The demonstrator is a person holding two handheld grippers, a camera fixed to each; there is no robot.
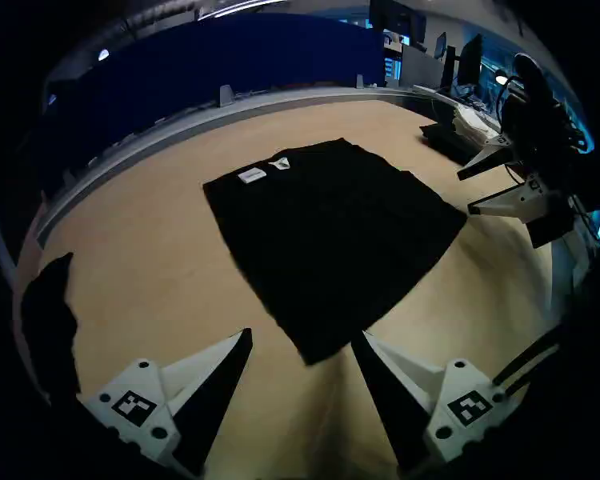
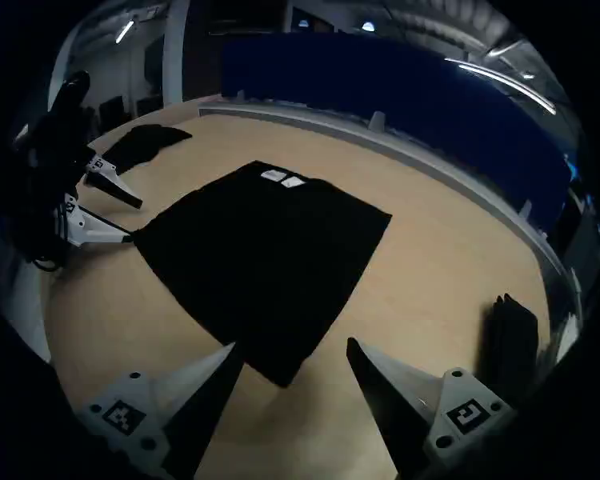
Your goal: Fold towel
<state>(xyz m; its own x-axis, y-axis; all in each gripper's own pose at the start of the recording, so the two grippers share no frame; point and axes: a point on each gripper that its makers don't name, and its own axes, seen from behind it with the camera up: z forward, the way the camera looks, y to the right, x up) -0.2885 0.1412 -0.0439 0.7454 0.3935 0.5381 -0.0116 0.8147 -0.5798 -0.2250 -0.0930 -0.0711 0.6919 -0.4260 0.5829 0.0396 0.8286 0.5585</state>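
Note:
A black towel [image 1: 332,240] lies spread flat on the wooden table, with two small white labels [image 1: 256,174] near its far edge. In the left gripper view my left gripper [image 1: 302,340] stands open, and the towel's near corner lies between its fingertips, unpinched. My right gripper [image 1: 465,194] is open at the towel's right corner. In the right gripper view the towel [image 2: 268,256] points a corner at my open right gripper [image 2: 290,348]. My left gripper [image 2: 136,221], held by a dark-sleeved arm, is at the towel's left corner.
A second dark cloth [image 1: 48,320] lies at the table's left edge, also seen as the dark cloth [image 2: 144,144] at the back left. A dark folded stack [image 2: 512,336] sits at the right edge. A blue partition [image 1: 220,64] rings the table [image 1: 156,256].

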